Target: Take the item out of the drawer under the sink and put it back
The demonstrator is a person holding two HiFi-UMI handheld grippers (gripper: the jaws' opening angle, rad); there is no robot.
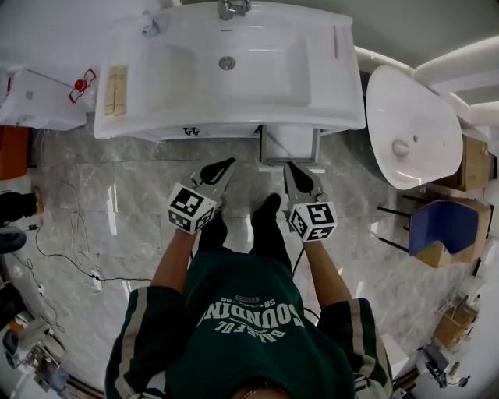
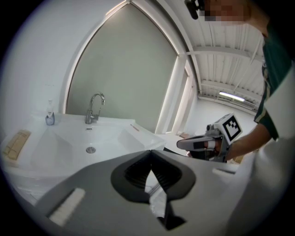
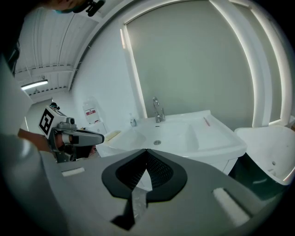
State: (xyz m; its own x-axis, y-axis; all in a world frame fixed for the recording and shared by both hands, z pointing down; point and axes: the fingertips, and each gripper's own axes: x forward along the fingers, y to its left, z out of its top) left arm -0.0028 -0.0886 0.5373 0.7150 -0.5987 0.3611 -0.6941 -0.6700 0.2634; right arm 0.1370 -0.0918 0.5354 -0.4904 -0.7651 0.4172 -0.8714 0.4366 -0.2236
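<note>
A white sink (image 1: 234,109) with a chrome faucet (image 1: 232,8) stands on a vanity ahead of me. Only a thin strip of the cabinet front (image 1: 191,131) shows under its rim, and no item from the drawer is in sight. My left gripper (image 1: 221,170) and right gripper (image 1: 295,173) hang side by side over the floor just in front of the vanity, both pointing at it. Each is shut with nothing between its tips. In the left gripper view the left gripper (image 2: 151,151) faces the sink (image 2: 87,138). The right gripper (image 3: 146,150) faces the sink (image 3: 175,133) too.
A soap bottle (image 1: 148,25) and a wooden dish (image 1: 117,90) sit on the sink's left side. A white toilet (image 1: 409,128) stands at the right, a white box (image 1: 39,97) at the left. Cables (image 1: 70,234) lie on the marble floor to the left of my feet.
</note>
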